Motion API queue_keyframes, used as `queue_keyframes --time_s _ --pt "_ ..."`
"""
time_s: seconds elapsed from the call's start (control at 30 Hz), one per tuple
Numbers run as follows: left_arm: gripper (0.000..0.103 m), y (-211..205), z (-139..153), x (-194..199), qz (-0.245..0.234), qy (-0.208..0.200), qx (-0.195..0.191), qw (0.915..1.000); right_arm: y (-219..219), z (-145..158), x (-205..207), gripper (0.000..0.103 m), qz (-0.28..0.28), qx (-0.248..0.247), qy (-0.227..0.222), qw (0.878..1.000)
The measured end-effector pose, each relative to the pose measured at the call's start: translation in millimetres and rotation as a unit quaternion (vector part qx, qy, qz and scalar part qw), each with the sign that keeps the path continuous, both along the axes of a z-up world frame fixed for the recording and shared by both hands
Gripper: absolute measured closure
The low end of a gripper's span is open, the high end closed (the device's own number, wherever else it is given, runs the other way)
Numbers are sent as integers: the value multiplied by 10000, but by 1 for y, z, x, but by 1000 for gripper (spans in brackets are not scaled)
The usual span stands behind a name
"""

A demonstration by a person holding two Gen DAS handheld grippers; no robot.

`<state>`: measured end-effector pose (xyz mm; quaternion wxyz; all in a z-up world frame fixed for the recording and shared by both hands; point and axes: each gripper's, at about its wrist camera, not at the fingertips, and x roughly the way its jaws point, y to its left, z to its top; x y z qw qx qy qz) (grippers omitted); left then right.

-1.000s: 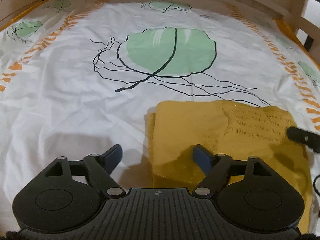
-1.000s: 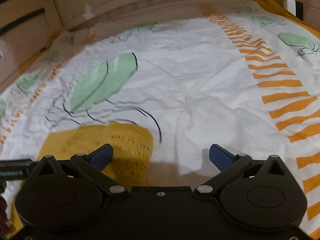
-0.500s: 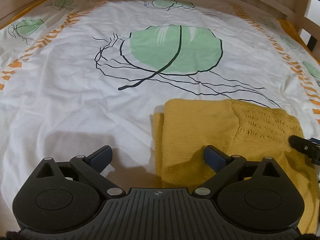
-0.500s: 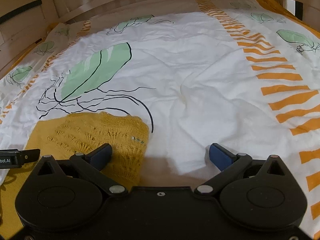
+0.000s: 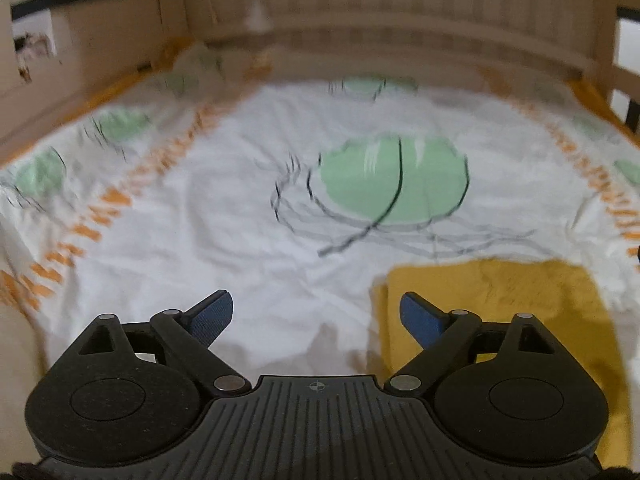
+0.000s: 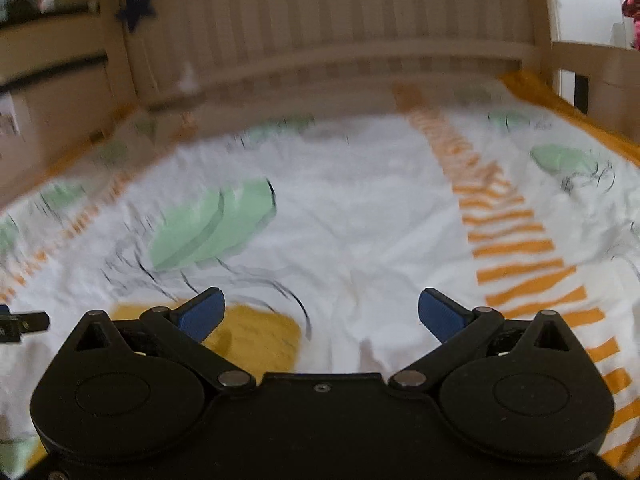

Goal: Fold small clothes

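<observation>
A folded mustard-yellow knit garment (image 5: pixel 500 312) lies flat on the bed sheet (image 5: pixel 240 220), low and to the right in the left wrist view. My left gripper (image 5: pixel 314 300) hovers above the sheet; its jaws are closing with nothing between them, and its right finger hangs over the garment's left edge. In the right wrist view the same garment (image 6: pixel 256 332) shows under the left finger of my right gripper (image 6: pixel 320 296), which stands open and empty above the sheet. A tip of the left gripper (image 6: pixel 24 322) pokes in at the left edge of that view.
The white sheet has green leaf prints (image 5: pixel 392 184) and orange stripe bands (image 6: pixel 512 240). Slatted wooden bed rails (image 5: pixel 400 8) close off the far end and both sides. A dark blue star (image 6: pixel 136 10) hangs on the rail.
Both grippers have lifted and tilted up, so the headboard now fills the top of each view. The garment has slid lower in both views and stays on the sheet. Both pictures are motion-blurred.
</observation>
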<state>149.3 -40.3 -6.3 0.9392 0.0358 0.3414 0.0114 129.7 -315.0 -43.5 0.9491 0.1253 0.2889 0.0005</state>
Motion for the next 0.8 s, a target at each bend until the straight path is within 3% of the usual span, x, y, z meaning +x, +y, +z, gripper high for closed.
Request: queue_keyframes --time_s 0.13,0.33,0.5,0.57,0.8 --pt "12 -3 28 -24 -54 -248 109 9996 7 34 -23 0 54 -41 -418 9991" --pt "12 -10 38 -51 -250 22 99 9996 32 60 -68 1 64 11 -648 9979" --pt "12 -12 30 -79 -468 215 -23 9987 62 56 -107 1 -661 -690 -273 9950" --pt "12 -15 27 -90 -524 301 -49 9982 71 53 -117 1 -670 -957 -163 9930" --pt "12 -18 11 -120 -532 627 -163 9965 66 39 -135 1 -325 -272 451 9981"
